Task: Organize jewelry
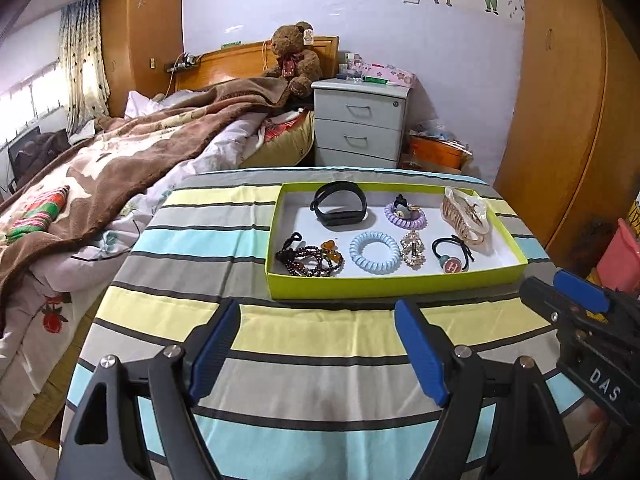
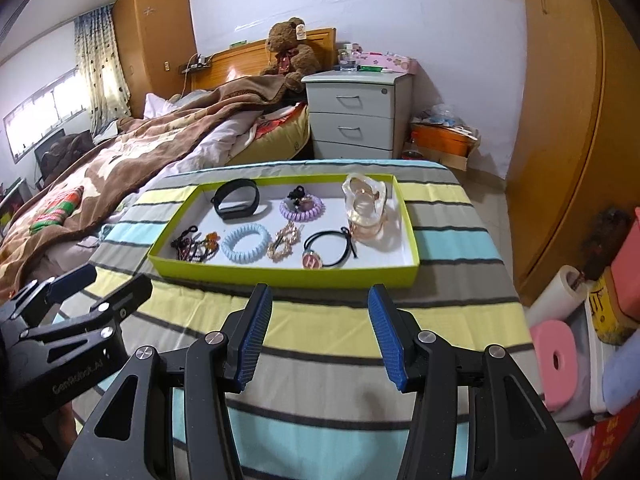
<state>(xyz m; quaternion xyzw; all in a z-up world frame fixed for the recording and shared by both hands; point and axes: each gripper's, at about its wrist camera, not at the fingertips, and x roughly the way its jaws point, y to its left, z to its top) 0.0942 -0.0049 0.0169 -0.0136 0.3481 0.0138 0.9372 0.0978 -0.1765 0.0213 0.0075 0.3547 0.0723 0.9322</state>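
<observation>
A: Where's the jewelry?
B: All in the green tray (image 1: 394, 280), white inside, sitting on the striped worktop (image 1: 304, 332) toward its far side. Back row, L to R: black wristband (image 1: 340, 203), purple coil tie (image 1: 405, 216) w/ a small charm on top, clear claw clip (image 1: 466, 214) against the right wall.
A: Front row?
B: Dark bead bracelets (image 1: 310, 259) w/ an amber flower piece at far left, then blue coil tie (image 1: 375, 252), gold rhinestone clip (image 1: 414, 249), black elastic w/ a pink "H" button (image 1: 454, 258). Items sit apart, except the beads, which are bunched together.
A: Grippers?
B: Left hand-held gripper (image 1: 320, 344) is spread wide, nothing between the blue pads, hovering over the worktop on the near side of the tray. Right hand-held gripper (image 2: 320, 332) is likewise parted and empty, just short of the tray's near wall. Each shows at the edge of the other's view.
A: Around it?
B: Bed (image 1: 120, 152) w/ brown blanket on the left, teddy bear (image 1: 294, 56) at the headboard, grey drawer unit (image 1: 360, 120) behind the worktop, wooden wardrobe (image 1: 560, 120) on the right.
</observation>
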